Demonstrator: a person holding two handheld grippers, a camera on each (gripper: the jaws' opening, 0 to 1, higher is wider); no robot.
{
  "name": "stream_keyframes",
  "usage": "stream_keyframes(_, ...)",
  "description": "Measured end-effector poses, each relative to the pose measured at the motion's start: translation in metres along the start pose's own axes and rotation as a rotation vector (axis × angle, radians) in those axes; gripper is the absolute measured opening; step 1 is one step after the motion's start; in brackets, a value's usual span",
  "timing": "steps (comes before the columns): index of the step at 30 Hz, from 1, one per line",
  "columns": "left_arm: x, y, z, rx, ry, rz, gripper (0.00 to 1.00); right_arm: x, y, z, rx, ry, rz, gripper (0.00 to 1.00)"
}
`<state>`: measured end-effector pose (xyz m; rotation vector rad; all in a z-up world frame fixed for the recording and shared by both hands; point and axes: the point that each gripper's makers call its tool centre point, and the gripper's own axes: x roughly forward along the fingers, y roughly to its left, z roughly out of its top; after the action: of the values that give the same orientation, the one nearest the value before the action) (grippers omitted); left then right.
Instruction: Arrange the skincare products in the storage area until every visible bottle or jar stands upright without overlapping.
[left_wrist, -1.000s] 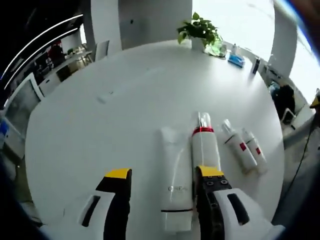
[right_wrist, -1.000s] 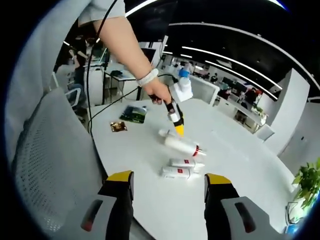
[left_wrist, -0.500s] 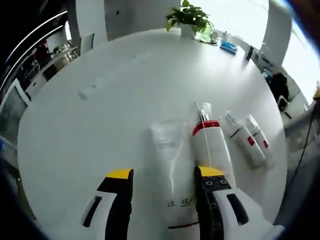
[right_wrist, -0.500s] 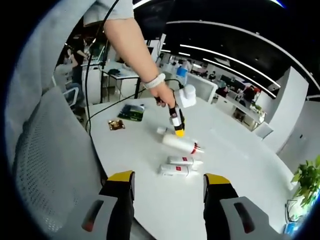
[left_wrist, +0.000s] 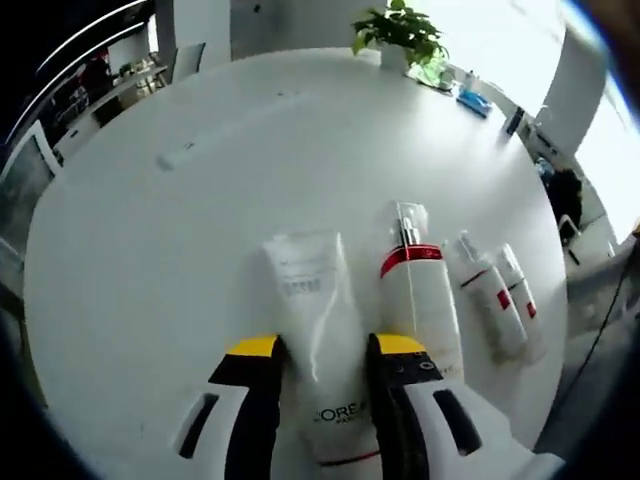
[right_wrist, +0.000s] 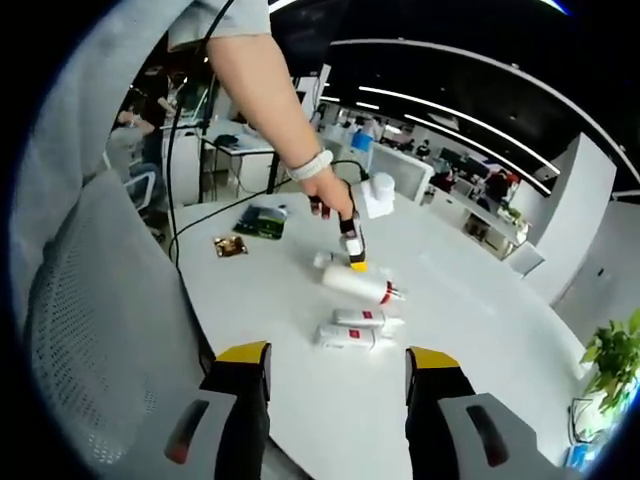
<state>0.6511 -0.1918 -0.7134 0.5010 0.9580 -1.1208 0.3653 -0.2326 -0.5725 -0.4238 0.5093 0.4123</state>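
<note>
Lying flat on the round white table (left_wrist: 180, 250) is a white tube (left_wrist: 308, 300). My left gripper (left_wrist: 325, 348) has its jaws pressed against the tube's sides near its cap end. To the tube's right lie a white bottle with a red band (left_wrist: 420, 300) and two small white bottles (left_wrist: 485, 295) (left_wrist: 520, 300). In the right gripper view a hand holds the left gripper (right_wrist: 352, 250) down over the red-banded bottle (right_wrist: 355, 283), and the two small bottles (right_wrist: 360, 318) (right_wrist: 348, 340) lie nearer. My right gripper (right_wrist: 335, 370) hangs open above the table's near edge.
A potted plant (left_wrist: 400, 30) and small items stand at the table's far edge. Two flat packets (right_wrist: 262, 222) (right_wrist: 229, 246) and a cable lie on the table beyond the bottles. A grey mesh chair back (right_wrist: 90, 330) stands close on the left.
My left gripper's jaws have narrowed from wide open onto the white tube's sides. The right gripper view has barely shifted.
</note>
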Motion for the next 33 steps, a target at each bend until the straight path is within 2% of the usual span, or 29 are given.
stream_keyframes(7,0.000,0.002,0.000,-0.042,0.007,0.031,0.30,0.001,0.001,-0.004,-0.004,0.019,0.004,0.52)
stream_keyframes(12,-0.009,0.010,0.002,0.003,0.005,0.078,0.27,0.000,0.001,-0.003,-0.006,0.011,0.004,0.50)
stream_keyframes(15,-0.022,0.013,0.007,-0.085,-0.053,0.066,0.26,0.000,0.001,-0.002,-0.006,0.010,0.005,0.50)
stream_keyframes(19,-0.046,0.018,0.017,-0.111,-0.126,0.096,0.26,0.000,0.002,-0.002,-0.012,0.007,0.008,0.50)
stream_keyframes(23,-0.066,0.016,0.030,-0.145,-0.194,0.098,0.26,-0.001,0.005,-0.002,-0.020,0.005,0.015,0.50)
stream_keyframes(26,-0.090,0.008,0.047,-0.201,-0.298,0.087,0.25,-0.001,0.006,-0.002,-0.027,0.006,0.020,0.50)
stream_keyframes(29,-0.115,-0.004,0.058,-0.218,-0.379,0.073,0.26,-0.001,0.006,-0.001,-0.030,0.003,0.020,0.50)
stream_keyframes(33,-0.147,-0.024,0.066,-0.238,-0.470,0.059,0.26,-0.004,0.000,0.001,-0.017,-0.013,-0.003,0.50)
